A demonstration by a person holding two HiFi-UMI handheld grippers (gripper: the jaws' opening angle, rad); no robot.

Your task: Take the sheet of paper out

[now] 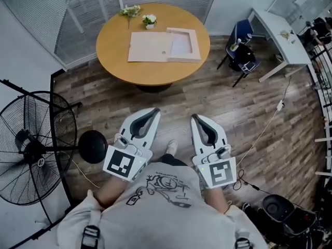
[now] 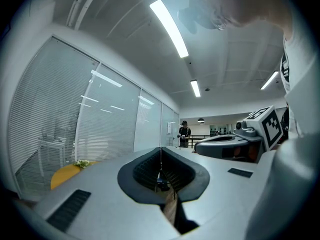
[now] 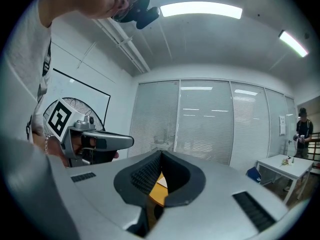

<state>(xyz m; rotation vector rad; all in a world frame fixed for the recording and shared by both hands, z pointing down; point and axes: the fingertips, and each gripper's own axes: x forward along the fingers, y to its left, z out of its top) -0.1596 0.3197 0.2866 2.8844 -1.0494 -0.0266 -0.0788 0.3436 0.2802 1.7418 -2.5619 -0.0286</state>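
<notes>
At the far left a standing fan [image 1: 32, 145] on a black pole crowds the wall, and its round black base [image 1: 93, 147] sits just beside our left tool [image 1: 153, 111]. That tool is closed, jaw tips meeting with nothing between them, and it points level toward the round wooden table [image 1: 116, 61]. A glass partition with blinds [image 1: 88, 27] runs close behind the table's left rim.

Between the tools and the table the plank floor [image 1: 171, 100] gives open room. A shoe tip [image 1: 171, 147] shows between the two tools.

On the table a flat pale board [image 1: 148, 46] lies against the left edge of a shallow light wooden tray [image 1: 193, 57]. Both are well inside the rim. The sheet of paper [image 1: 181, 44] lies flat inside the tray. It is white with a faint bluish cast and framed by the tray's raised border. A small pot of white flowers [image 1: 149, 19] and a loose sprig [image 1: 130, 10] stand near the far rim.

Our right tool [image 1: 195, 117] is closed too, tips together on nothing, and well apart from the table. To its right a thin cable [image 1: 264, 129] trails across the floor. Farther right stand a blue chair [image 1: 243, 44] and a white table [image 1: 280, 35], and a black bin [image 1: 275, 207] sits at the lower right.
</notes>
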